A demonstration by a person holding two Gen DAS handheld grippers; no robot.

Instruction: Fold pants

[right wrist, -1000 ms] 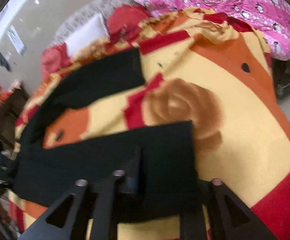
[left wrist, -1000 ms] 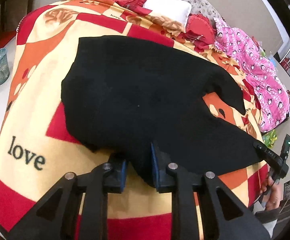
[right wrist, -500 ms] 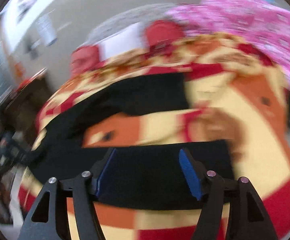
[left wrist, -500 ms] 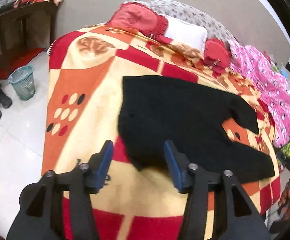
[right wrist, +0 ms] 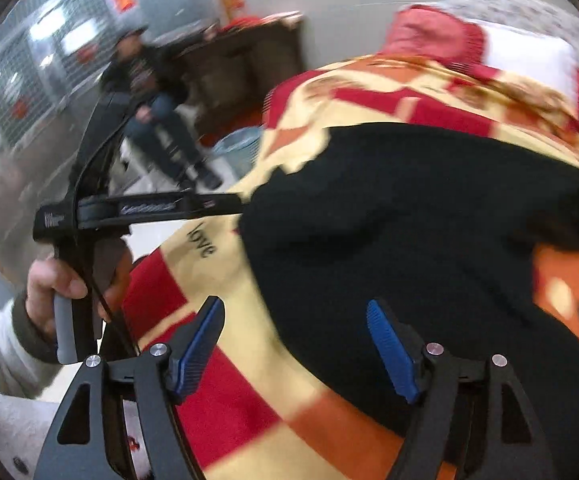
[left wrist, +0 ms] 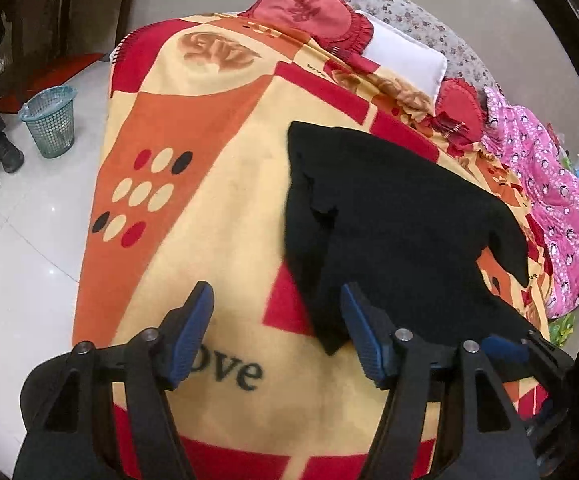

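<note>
Black pants [left wrist: 401, 232] lie spread on a bed with a red, orange and yellow blanket [left wrist: 209, 184]; the two legs run off to the right with a gap of blanket between them. My left gripper [left wrist: 277, 332] is open and empty above the near edge of the pants' waist end, its right finger over the black cloth. My right gripper [right wrist: 295, 344] is open and empty, hovering over the near edge of the pants [right wrist: 409, 232]. The left gripper [right wrist: 157, 210] also shows in the right wrist view, held in a hand.
Red and white pillows [left wrist: 401, 56] and a pink quilt [left wrist: 561, 200] lie at the bed's far side. A blue wastebasket [left wrist: 51, 120] stands on the white floor at left. A seated person [right wrist: 153, 120] and a dark cabinet [left wrist: 69, 12] are beyond.
Both grippers were shut on the pants a second ago; both have opened, let the cloth go and pulled back. The right wrist view has swung left toward the waist end.
</note>
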